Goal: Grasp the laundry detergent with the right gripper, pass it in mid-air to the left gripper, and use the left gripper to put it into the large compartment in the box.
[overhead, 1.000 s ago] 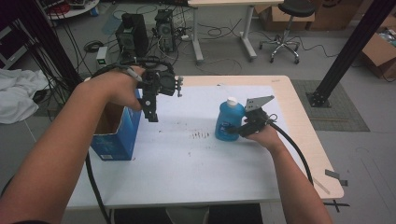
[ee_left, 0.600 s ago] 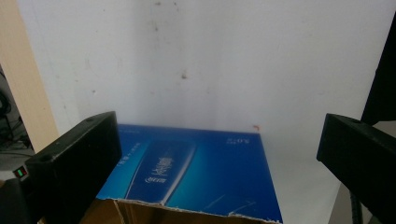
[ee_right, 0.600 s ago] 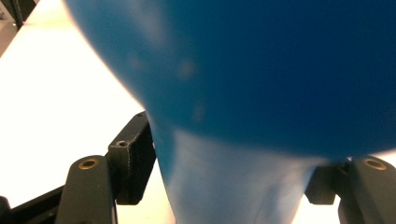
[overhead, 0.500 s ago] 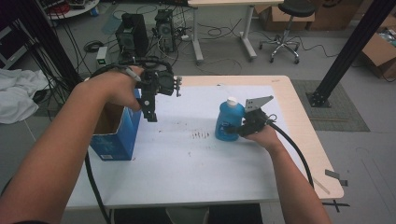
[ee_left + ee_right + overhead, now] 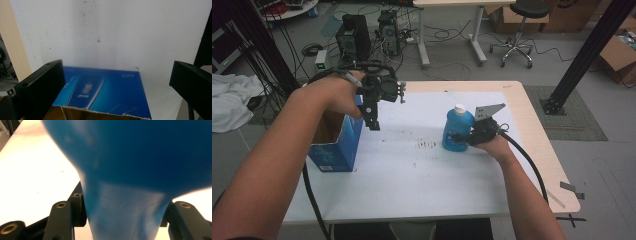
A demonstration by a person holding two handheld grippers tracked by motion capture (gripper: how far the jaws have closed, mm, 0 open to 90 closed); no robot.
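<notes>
High view: the right gripper grips a blue bottle with a white cap, upright on the white table at about 3 o'clock from centre, while the left gripper hangs at the open blue carton at 9 o'clock. Left gripper view: jaws wide apart, empty, above the carton's torn rim. Right gripper view: jaws clamped on the bottle's narrow waist; the step looks like packing, next calling for a lift and carry toward the carton.

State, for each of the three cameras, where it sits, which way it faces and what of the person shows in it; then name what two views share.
High view: above the person's side, facing forward and down on the table; both forearms, left gripper, right gripper.
Left gripper view: on the left gripper, looking down at the box; open jaws.
Right gripper view: on the right gripper, facing the bottle; jaws clamp it.
Shared: box and bottle also show from above.
</notes>
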